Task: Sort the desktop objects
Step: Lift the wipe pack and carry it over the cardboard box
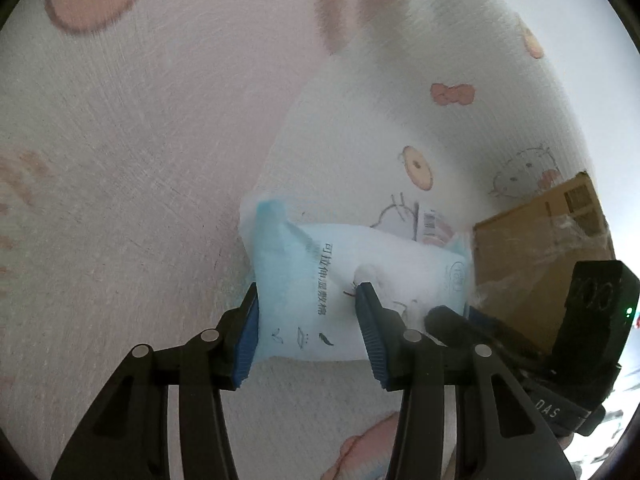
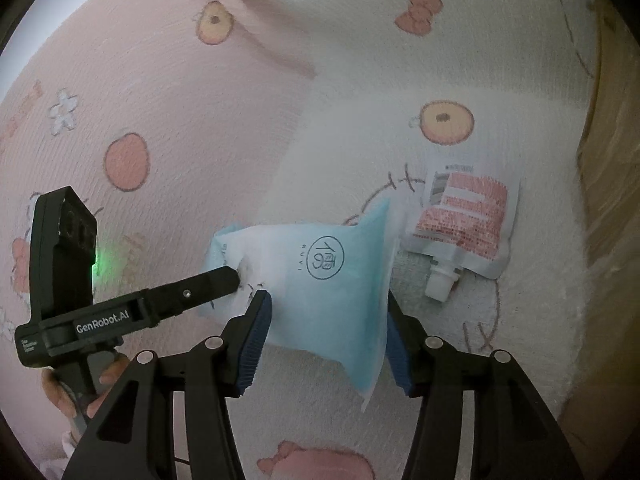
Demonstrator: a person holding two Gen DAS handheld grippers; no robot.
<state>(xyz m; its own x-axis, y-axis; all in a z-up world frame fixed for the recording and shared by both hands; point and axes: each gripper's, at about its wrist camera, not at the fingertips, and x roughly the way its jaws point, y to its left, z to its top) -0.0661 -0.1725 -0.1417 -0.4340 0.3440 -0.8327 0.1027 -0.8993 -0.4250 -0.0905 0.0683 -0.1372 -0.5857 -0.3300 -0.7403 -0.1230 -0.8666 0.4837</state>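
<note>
Surface: a soft cloth (image 2: 168,92) printed with pink bows and cartoon figures; it looks like bedding, though I cannot tell what lies beneath.

Blue packet (image 2: 320,280): a light blue and white soft pack with a round logo, lying on the cloth between both tools, a spouted pouch (image 2: 466,220) just beside it.

Left gripper (image 1: 306,308): its fingers straddle one end of the packet; the blue pads (image 1: 250,332) touch the film on both sides and one tip dents it, so it appears to hold that end.

Right gripper (image 2: 326,336): its fingers stand on either side of the other end, at medium width; a gap shows by the near pad, and I cannot tell whether the far one touches, so it does not read as clamped.

Cardboard box (image 1: 540,240): brown, taped, near the packet's far side in the left wrist view.

Handling: the packet looks light, puffy and crinkly, with slick film that gives under pressure and may slide in the pads.

Where to grip: across the filled body near an end, not on the thin sealed edge, which could fold or slip out.

Risk: a hard squeeze may crumple the contents.
</note>
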